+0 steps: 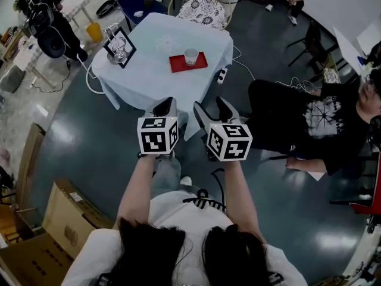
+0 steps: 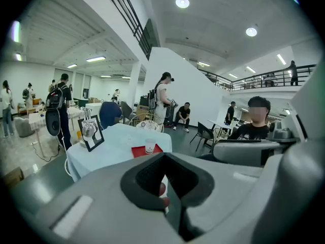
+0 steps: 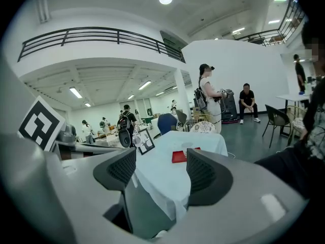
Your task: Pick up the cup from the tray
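The left gripper (image 1: 165, 107) has its jaws pressed together on nothing; the right gripper (image 1: 213, 109) holds its jaws apart, empty; both hang short of the table (image 1: 149, 67). The cup (image 1: 191, 56) stands on the red tray (image 1: 178, 63), far off, toward the table's right side; the left gripper view shows it plainly; in the right gripper view it is a faint blur, and the right jaw cuts off the tray's edge.

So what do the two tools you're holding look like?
The left tool and right tool are grey plastic, with dark ridged pads. Each carries a white cube with black square markers. The person's top is white.
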{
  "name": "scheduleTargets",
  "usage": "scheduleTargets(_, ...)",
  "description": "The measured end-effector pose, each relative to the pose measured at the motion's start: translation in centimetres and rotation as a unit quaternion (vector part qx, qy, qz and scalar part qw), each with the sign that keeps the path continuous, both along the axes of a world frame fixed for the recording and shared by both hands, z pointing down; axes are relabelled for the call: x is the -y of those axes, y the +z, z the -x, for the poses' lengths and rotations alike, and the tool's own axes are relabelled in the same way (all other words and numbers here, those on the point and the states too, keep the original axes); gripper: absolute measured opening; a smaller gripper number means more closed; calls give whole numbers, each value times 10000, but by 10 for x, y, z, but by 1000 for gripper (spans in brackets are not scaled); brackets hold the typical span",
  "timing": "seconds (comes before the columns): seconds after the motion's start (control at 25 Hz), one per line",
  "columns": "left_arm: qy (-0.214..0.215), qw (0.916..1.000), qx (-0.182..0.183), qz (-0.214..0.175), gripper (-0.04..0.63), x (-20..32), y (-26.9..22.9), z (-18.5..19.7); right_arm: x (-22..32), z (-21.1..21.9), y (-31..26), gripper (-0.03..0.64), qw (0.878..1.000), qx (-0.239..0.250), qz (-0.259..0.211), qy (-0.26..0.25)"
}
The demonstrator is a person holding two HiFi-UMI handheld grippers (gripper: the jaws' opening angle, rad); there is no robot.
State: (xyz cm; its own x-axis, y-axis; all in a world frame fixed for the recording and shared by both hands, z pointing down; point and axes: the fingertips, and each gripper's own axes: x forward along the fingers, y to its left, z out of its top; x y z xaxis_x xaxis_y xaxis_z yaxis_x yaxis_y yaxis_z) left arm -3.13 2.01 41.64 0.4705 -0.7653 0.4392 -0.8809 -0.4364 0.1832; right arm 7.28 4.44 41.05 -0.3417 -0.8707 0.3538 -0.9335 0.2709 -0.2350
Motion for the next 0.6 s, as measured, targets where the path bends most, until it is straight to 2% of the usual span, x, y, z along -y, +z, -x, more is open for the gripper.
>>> scheduleTargets(0.36,38,10000,-2,67,1,44,10,0,42,0,9,340,9998,-206,45,-63)
scheduleTargets(0.6,273,9995,83,137,0,85,16,-1,87,2,13,346,9997,-218,136,13)
